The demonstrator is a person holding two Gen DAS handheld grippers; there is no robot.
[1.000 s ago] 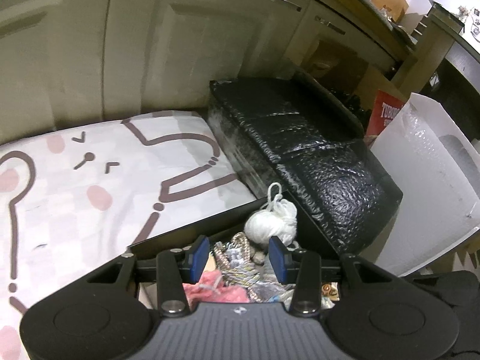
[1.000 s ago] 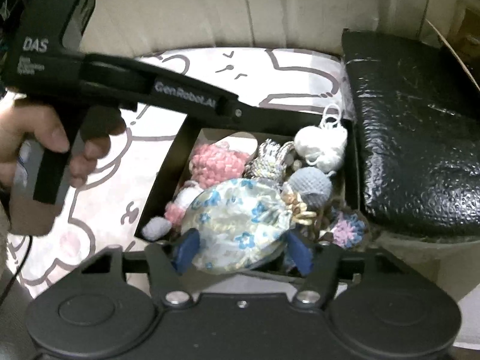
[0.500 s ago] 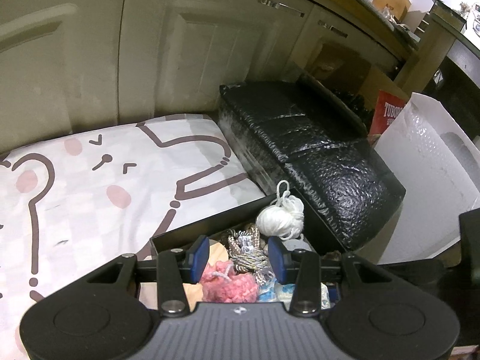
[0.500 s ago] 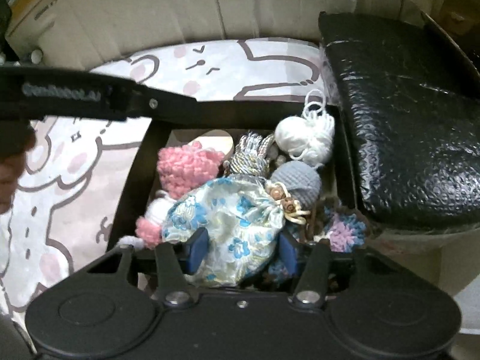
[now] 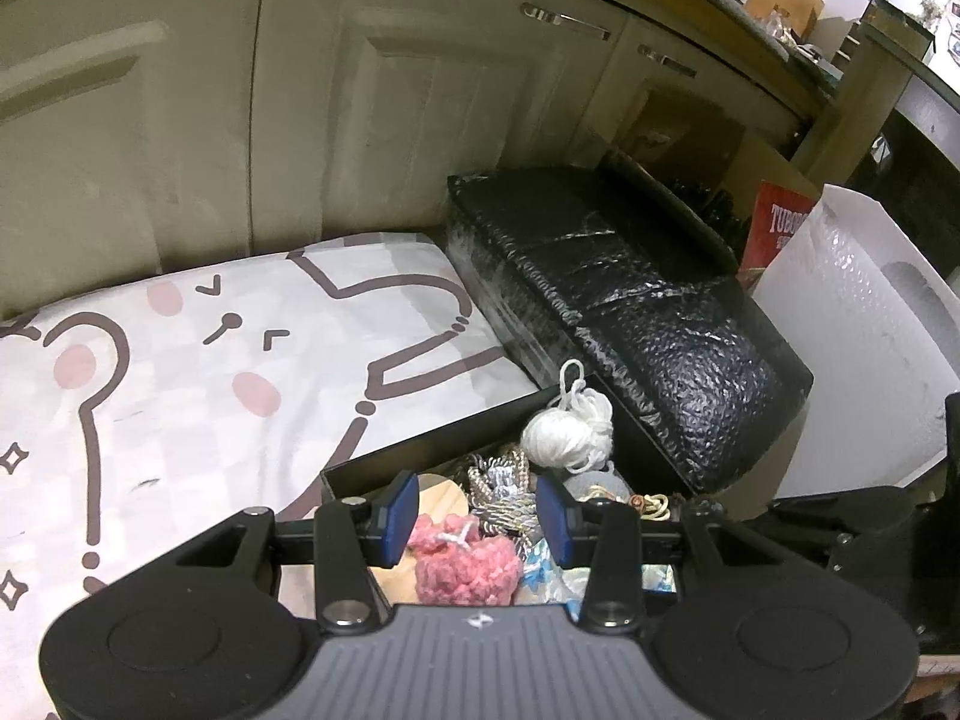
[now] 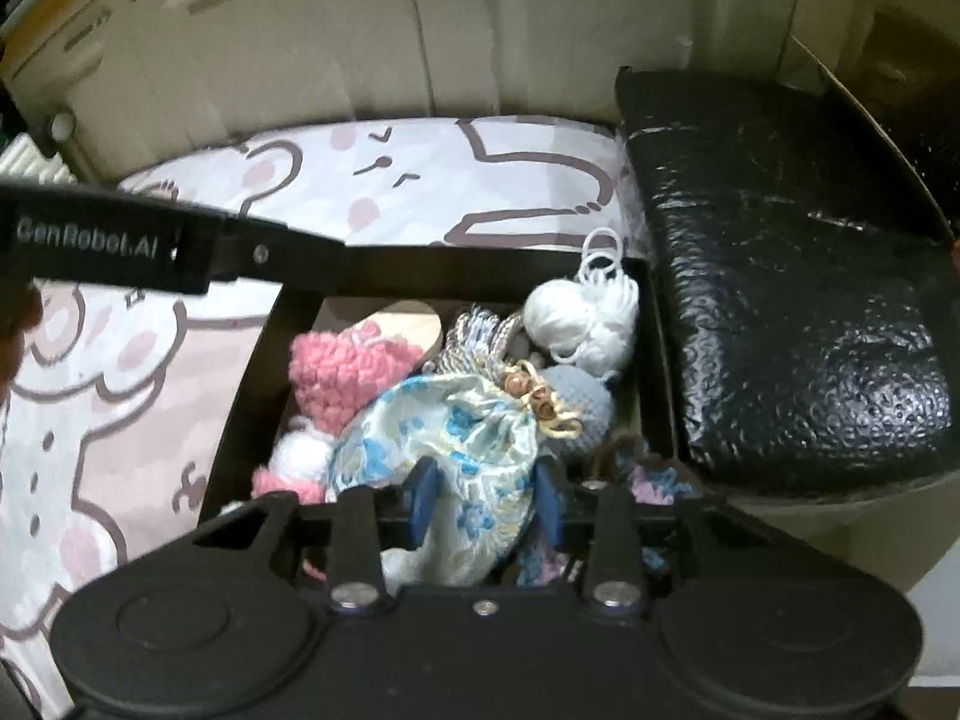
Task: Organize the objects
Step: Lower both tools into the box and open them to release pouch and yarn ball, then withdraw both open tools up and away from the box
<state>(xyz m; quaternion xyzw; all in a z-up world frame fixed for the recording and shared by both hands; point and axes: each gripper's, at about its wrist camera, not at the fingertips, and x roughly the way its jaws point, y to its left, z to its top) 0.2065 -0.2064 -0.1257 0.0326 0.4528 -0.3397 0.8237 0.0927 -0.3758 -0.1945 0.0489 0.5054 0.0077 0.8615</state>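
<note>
A black open box (image 6: 252, 372) on a cartoon-print cloth holds a pink knitted piece (image 6: 336, 372), a white yarn ball (image 6: 576, 312), a grey crocheted ball (image 6: 585, 405), a braided cord bundle (image 6: 480, 336) and a wooden piece (image 6: 402, 324). My right gripper (image 6: 483, 495) is shut on a blue-flowered satin pouch (image 6: 456, 444) over the box. My left gripper (image 5: 477, 510) is open and empty above the box (image 5: 420, 450), with the pink piece (image 5: 465, 564) and cord bundle (image 5: 504, 492) between its fingers. The white yarn ball (image 5: 567, 435) lies beyond.
A black bubble-wrapped block (image 5: 630, 306) stands right of the box, also in the right wrist view (image 6: 792, 300). Cream cabinet doors (image 5: 300, 120) close off the back. White bubble wrap (image 5: 864, 354) and a red carton (image 5: 780, 228) are at the far right. The printed cloth (image 5: 180, 390) spreads left.
The right gripper's fingers have closed in on the flowered pouch. The left gripper has drawn back and up over the box, staying open.
</note>
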